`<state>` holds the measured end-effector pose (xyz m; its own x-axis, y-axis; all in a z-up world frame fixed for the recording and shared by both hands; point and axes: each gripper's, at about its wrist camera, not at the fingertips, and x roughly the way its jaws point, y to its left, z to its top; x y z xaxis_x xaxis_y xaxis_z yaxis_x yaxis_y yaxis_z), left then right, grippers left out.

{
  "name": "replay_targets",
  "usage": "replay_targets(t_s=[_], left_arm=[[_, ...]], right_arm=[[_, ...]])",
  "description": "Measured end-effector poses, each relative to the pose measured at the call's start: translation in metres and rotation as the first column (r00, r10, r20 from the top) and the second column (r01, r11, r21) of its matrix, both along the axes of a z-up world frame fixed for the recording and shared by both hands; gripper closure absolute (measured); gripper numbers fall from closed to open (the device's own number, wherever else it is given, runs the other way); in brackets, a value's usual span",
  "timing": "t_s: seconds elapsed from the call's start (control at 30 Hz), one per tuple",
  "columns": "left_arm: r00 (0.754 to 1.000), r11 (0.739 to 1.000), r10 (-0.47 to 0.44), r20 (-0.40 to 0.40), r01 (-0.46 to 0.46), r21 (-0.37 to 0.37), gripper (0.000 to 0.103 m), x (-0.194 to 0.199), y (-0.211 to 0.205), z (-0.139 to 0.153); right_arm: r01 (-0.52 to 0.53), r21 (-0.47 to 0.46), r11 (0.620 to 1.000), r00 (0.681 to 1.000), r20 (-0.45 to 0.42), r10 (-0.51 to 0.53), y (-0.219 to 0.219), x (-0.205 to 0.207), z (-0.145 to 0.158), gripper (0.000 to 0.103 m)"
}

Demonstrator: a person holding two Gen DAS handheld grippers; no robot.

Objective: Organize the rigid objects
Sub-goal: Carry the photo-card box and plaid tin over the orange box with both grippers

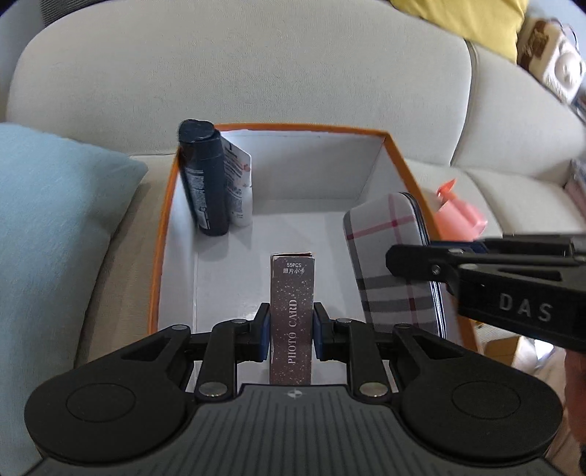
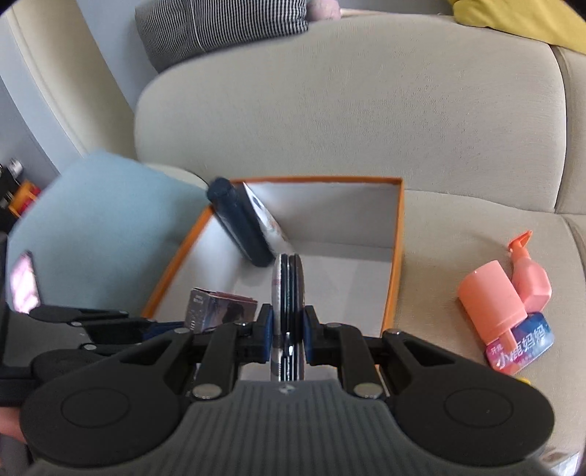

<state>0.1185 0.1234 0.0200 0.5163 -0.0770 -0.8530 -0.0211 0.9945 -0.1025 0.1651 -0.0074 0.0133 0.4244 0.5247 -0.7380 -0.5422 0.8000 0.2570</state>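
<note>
Orange-rimmed box (image 1: 397,153), white inside, on the sofa. Dark bottle (image 1: 205,179) and white tube (image 1: 240,186) lean in its far-left corner. Card box (image 1: 292,315) and plaid case (image 1: 392,256) are held above it.

Beige sofa seat (image 2: 457,227) under an orange-rimmed box (image 2: 397,256), blue cushion (image 2: 95,227), and pink bottle (image 2: 509,293) beside it.

A home living room: a beige sofa (image 2: 329,121) fills the view ahead of the hand-held gripper, a pale blue cushion (image 1: 55,219) to its left, a yellow cushion (image 2: 520,22) beyond.
</note>
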Motion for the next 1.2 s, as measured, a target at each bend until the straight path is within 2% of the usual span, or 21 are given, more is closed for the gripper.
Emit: replay_targets(t_s=[0.23,0.63,0.8,1.07,1.2], left_arm=[[0.997,0.991,-0.075,-0.007,0.075,0.107,0.078,0.021,0.006,-0.021],[0.994,0.994,-0.081,-0.067,0.086,0.071,0.078,0.050,0.019,-0.050],[0.994,0.994,-0.061,-0.096,0.069,0.082,0.078,0.058,0.023,-0.059],[0.995,0.987,-0.065,-0.074,0.075,0.142,0.073,0.053,0.021,-0.054],[0.995,0.973,-0.086,-0.056,0.096,0.210,0.070,0.045,0.017,-0.047]], right_arm=[[0.010,-0.071,0.997,1.000,0.001,-0.010,0.021,0.022,-0.014,0.087],[0.001,-0.117,0.993,0.999,-0.034,-0.005,0.049,0.047,-0.040,0.087],[0.015,-0.123,0.992,0.999,-0.045,-0.021,0.048,0.054,-0.042,0.087],[0.023,-0.130,0.991,0.998,-0.050,-0.029,0.041,0.054,-0.042,0.086],[0.025,-0.128,0.991,0.999,-0.045,-0.031,0.037,0.051,-0.039,0.086]])
